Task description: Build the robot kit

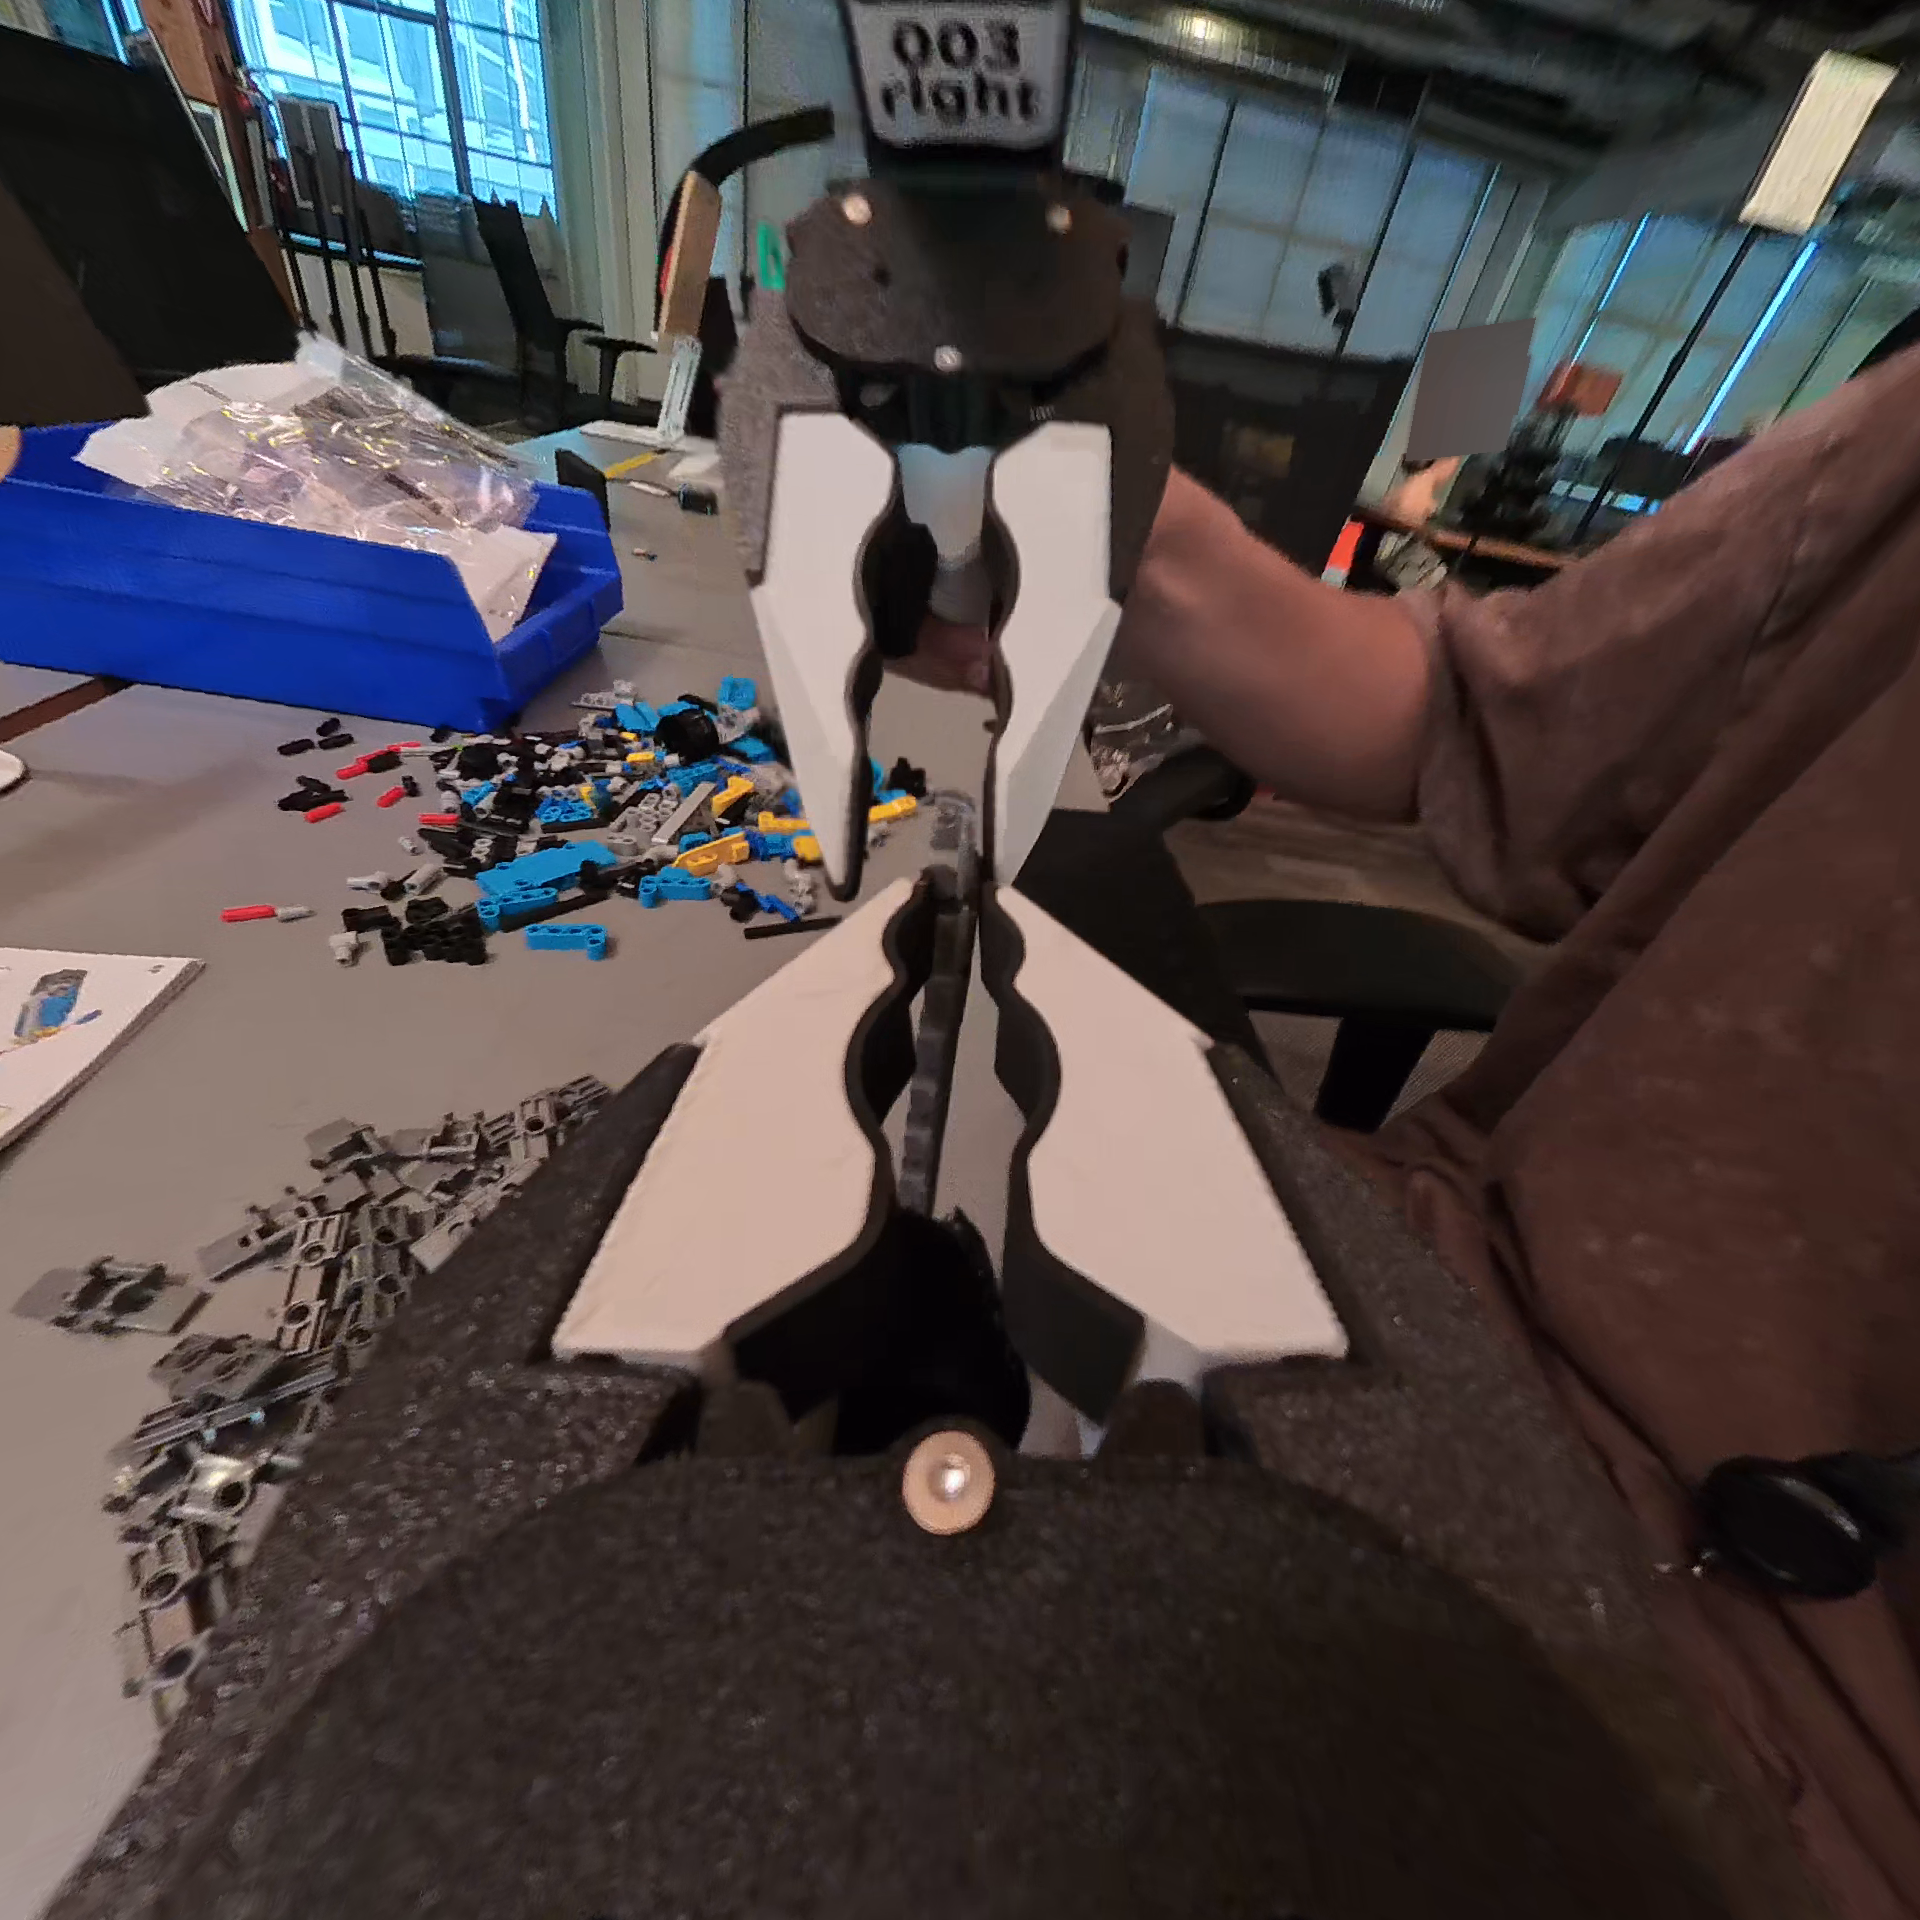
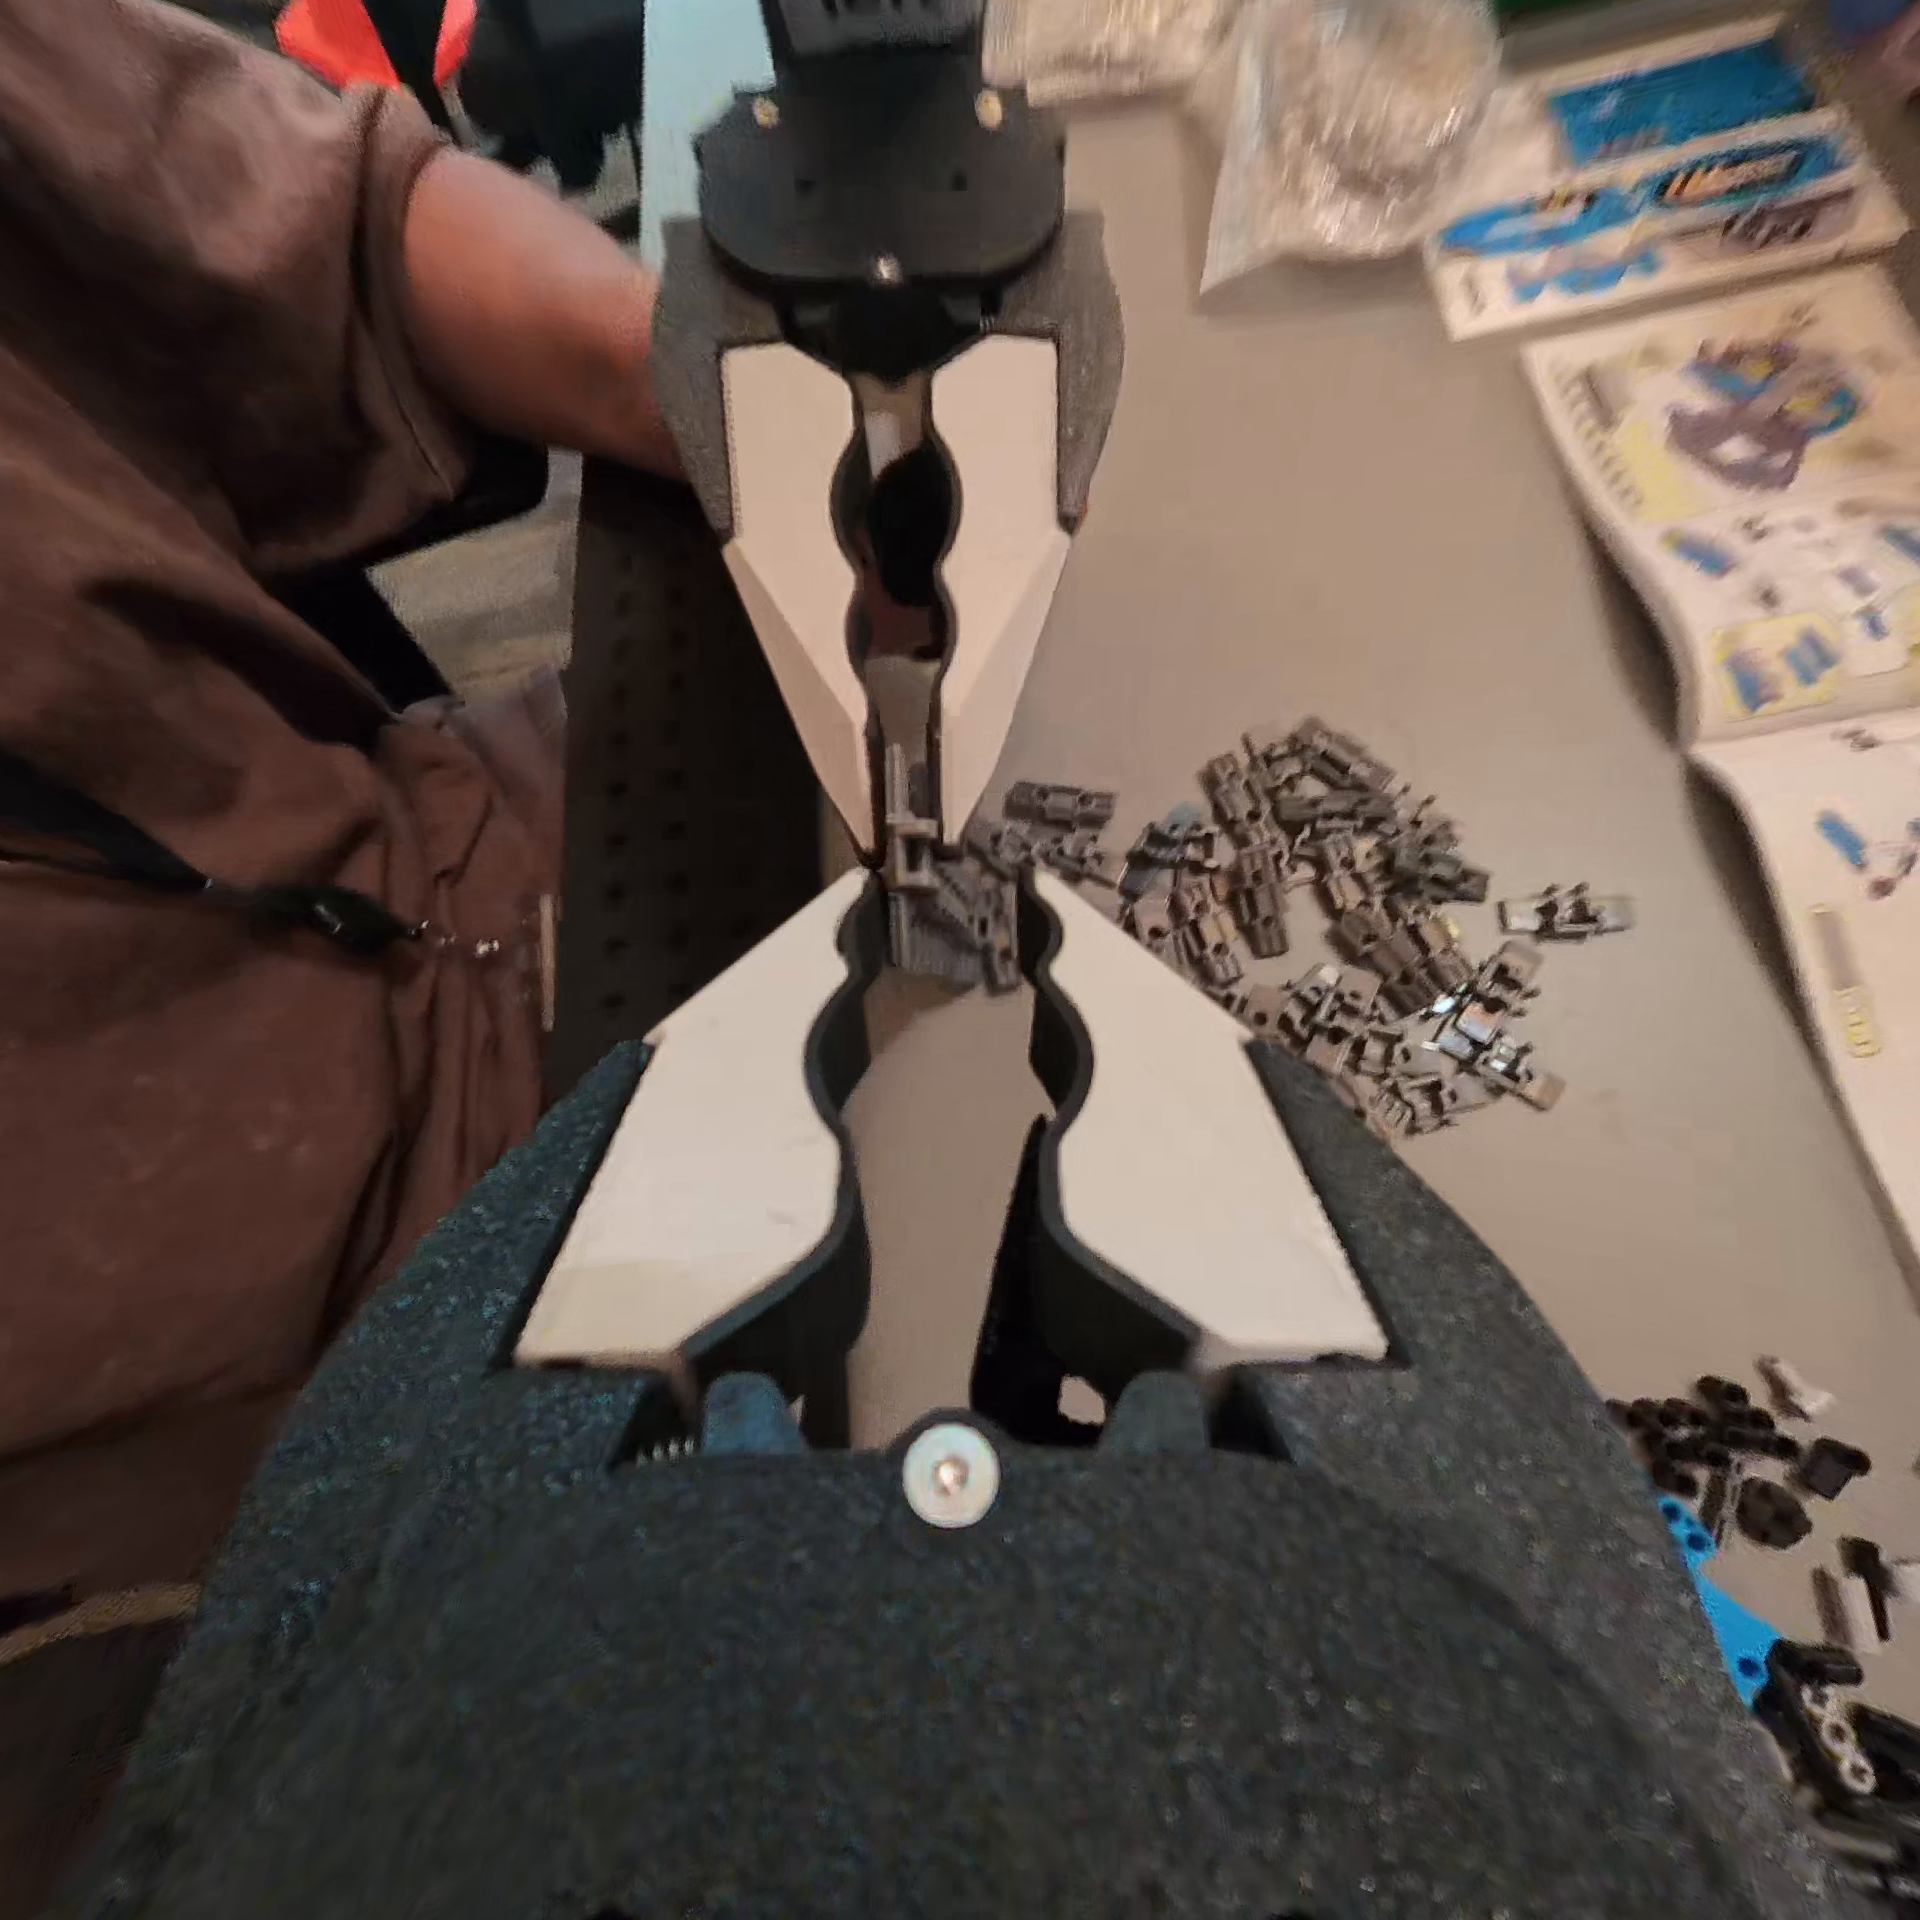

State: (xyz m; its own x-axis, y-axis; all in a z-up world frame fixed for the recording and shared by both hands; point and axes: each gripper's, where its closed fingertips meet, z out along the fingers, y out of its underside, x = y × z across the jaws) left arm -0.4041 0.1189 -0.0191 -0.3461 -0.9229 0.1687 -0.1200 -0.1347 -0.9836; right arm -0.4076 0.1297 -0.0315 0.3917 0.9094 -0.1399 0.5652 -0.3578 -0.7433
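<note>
above the worktop, your left gripper pinches a grey strip; your right gripper, tip to tip, clamps grey track links.

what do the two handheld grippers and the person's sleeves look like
Both the left gripper and right gripper share one design: speckled black foam-textured bodies, white tapered fingers lined with wavy black inner pads, and a silver screw at the base. The right one carries a white lettered label and a black cable. The person wears a brown short-sleeved shirt.
</note>
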